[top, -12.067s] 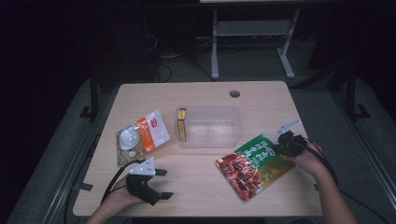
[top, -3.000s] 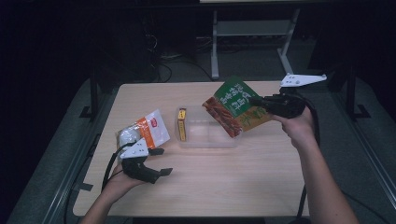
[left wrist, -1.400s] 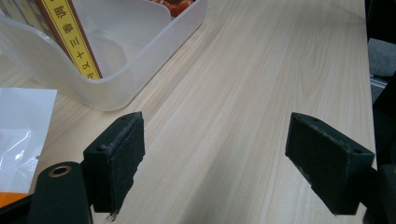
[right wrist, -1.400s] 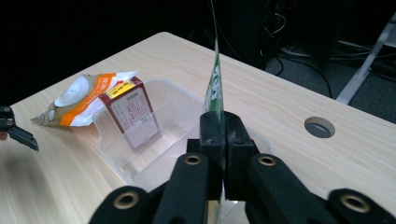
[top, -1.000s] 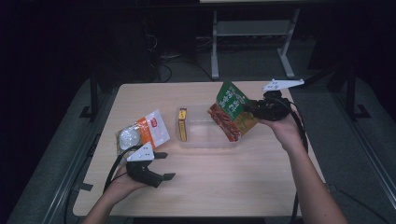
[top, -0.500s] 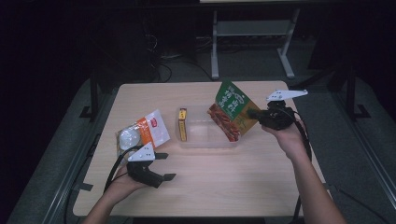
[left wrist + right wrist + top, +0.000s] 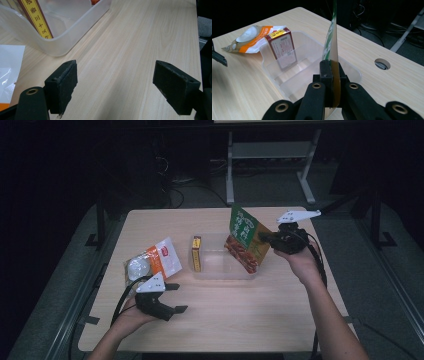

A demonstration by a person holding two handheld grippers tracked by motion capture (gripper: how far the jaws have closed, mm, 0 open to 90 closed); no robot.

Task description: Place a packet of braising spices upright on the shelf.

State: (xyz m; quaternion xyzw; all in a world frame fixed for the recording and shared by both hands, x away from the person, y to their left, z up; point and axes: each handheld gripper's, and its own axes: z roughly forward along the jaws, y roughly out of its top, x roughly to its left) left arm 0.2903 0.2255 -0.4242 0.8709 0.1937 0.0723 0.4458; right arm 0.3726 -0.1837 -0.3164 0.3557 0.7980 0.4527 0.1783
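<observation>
The flat green-and-red printed snack pouch (image 7: 246,238) is clamped edge-on between the closed jaws of the right gripper (image 7: 265,238), which a hand (image 7: 296,261) holds above the right end of the clear rectangular plastic bin (image 7: 220,270). The pouch stands tilted, its lower red corner dipping inside the bin's right side and its green top leaning up and away from the gripper. In the right gripper view the pouch (image 7: 333,42) rises as a thin sheet straight out of the pinched black pads (image 7: 327,72), with the bin (image 7: 269,65) directly beyond and below them.

Farther from that gripper, at the bin's far end, a narrow dark-red and yellow carton (image 7: 196,253) stands upright against the inside wall; the right gripper view shows its printed face (image 7: 282,47). Past the bin lies an orange-and-white clear plastic bag (image 7: 150,263) with a pale round item inside, flat on the light wooden table (image 7: 240,310).

The left gripper (image 7: 172,297) rests near the table's front left, just in front of that bag, its jaws spread wide with nothing between them. In the left gripper view bare wood (image 7: 125,62) shows between the pads (image 7: 65,82), with the bin's corner (image 7: 65,42) and carton (image 7: 35,18) ahead to the left.
</observation>
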